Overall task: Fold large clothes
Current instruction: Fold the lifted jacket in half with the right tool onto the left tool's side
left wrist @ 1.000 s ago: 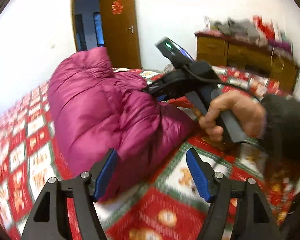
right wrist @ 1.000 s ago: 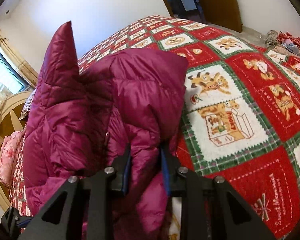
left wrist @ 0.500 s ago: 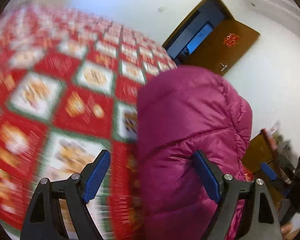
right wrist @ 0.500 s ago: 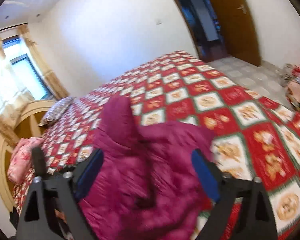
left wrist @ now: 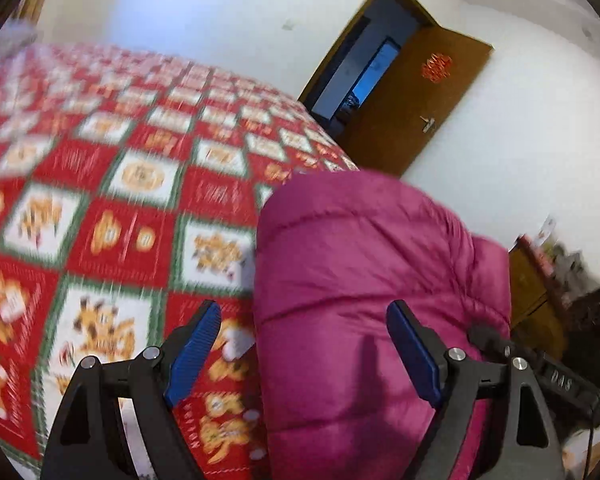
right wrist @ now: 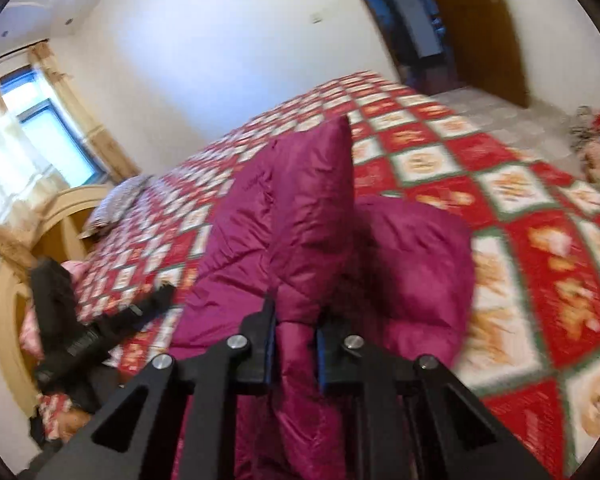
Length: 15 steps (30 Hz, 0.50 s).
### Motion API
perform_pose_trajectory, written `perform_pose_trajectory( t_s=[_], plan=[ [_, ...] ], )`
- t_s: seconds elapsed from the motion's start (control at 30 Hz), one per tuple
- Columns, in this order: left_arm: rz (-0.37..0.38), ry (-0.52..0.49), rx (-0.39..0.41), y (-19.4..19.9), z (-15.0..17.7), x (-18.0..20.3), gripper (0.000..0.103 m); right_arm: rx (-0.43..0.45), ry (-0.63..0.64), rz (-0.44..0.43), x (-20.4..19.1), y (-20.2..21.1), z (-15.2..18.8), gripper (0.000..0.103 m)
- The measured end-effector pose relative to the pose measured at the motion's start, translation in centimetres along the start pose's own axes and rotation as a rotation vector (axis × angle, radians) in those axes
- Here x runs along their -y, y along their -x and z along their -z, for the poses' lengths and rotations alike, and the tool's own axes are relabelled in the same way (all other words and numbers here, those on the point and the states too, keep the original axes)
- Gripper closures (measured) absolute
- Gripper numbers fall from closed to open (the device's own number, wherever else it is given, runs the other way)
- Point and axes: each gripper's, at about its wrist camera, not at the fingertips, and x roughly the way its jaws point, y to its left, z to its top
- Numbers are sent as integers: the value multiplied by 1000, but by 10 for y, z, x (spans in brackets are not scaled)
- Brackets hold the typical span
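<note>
A magenta puffer jacket (left wrist: pixel 380 264) lies bunched on the bed's red, white and green patterned cover (left wrist: pixel 120 236). In the left wrist view my left gripper (left wrist: pixel 304 354) stands open, low over the jacket's left edge; that edge lies between the blue pads (left wrist: pixel 194 350) without touching them. In the right wrist view my right gripper (right wrist: pixel 296 344) has its jaws closing on a raised fold of the jacket (right wrist: pixel 296 224), and the pads pinch the cloth. A peak of the jacket stands up just beyond them. The left gripper's black body (right wrist: pixel 84 332) shows at the left.
An open brown door (left wrist: pixel 416 108) and dark doorway are behind the bed. A wooden dresser (left wrist: pixel 536 300) with clutter stands to the right. A headboard (right wrist: pixel 16 280), a pillow (right wrist: pixel 120 200) and a curtained window (right wrist: pixel 36 144) are at the far end. Clothes lie on the tiled floor (right wrist: pixel 596 144).
My left gripper swung round the jacket and rolled, staying open. My right gripper let go of the jacket, opened wide, then closed again on a fold and rose a little.
</note>
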Motion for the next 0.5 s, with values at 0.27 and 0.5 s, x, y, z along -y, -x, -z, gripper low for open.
perform_pose_trajectory(
  t_s=[0.27, 0.5],
  plan=[
    [-284, -385, -142, -74, 31, 69, 15, -66, -298, -7, 69, -17, 44, 83],
    [-184, -157, -235, -104, 35, 19, 3, -85, -367, -53, 85, -24, 47, 85]
  ],
)
